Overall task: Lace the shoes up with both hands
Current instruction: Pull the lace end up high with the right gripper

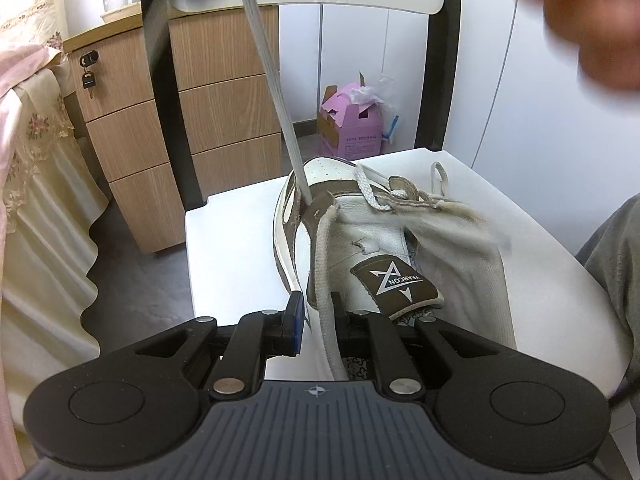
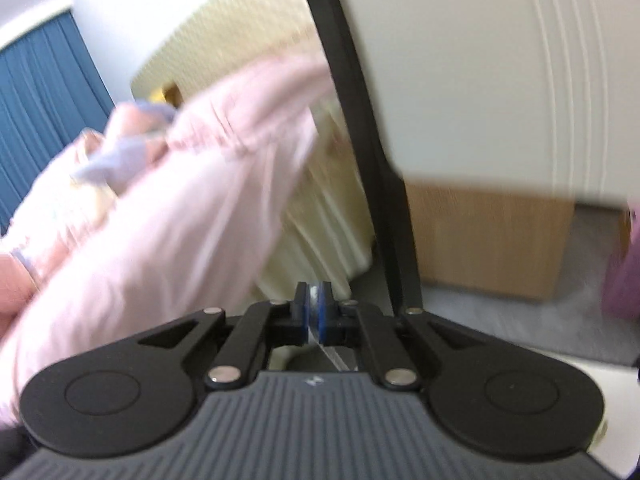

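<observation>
My white shoe (image 1: 360,240) lies on the chair seat (image 1: 232,248), toe away from me, ahead of and below both tools. From its left eyelet, 1 lace end (image 1: 264,68) runs taut and steeply up toward my right tool (image 2: 314,304), clamped shut on a thin strip of it. My left tool (image 1: 316,316), nearer the shoe, pinches the other lace end (image 1: 324,264).

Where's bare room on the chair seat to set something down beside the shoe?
Free: the strip of chair seat between its left edge and the shoe, and the far right corner behind the toe. Crowded: the near middle, where the left gripper pinches the lace, and the taut lace rising from the eyelet.
</observation>
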Demonstrator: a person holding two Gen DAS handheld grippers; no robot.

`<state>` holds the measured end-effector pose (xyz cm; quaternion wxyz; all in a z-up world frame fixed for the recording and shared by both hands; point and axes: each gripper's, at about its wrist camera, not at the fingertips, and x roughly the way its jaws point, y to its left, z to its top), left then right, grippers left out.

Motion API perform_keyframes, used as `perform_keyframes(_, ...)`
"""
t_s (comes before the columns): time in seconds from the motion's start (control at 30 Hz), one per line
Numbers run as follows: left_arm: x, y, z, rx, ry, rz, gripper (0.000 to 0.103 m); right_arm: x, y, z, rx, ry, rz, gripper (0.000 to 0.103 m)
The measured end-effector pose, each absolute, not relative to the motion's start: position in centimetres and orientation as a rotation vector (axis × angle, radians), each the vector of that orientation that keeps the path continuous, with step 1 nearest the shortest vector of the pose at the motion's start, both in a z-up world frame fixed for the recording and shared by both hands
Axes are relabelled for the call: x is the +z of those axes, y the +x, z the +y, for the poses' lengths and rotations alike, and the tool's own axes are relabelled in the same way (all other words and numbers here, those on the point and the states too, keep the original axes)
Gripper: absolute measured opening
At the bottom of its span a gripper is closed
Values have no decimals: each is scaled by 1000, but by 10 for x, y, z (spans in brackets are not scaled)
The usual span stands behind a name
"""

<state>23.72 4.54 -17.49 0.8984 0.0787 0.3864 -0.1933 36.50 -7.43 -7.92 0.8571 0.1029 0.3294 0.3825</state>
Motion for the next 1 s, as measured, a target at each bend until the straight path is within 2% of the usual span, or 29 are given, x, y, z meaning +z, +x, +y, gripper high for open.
perform_keyframes(0.43, -178, 238, 39, -397, 153, 822, 13, 85, 352, -104, 861, 269, 288, 4)
perform_keyframes(0.63, -177, 239, 37, -375, 151, 835, 13, 128, 343, -105, 922, 274, 178, 4)
perform_keyframes(1.0, -175, 238, 30, -327, 128, 863, 13, 189, 331, -97, 965, 288, 106, 3)
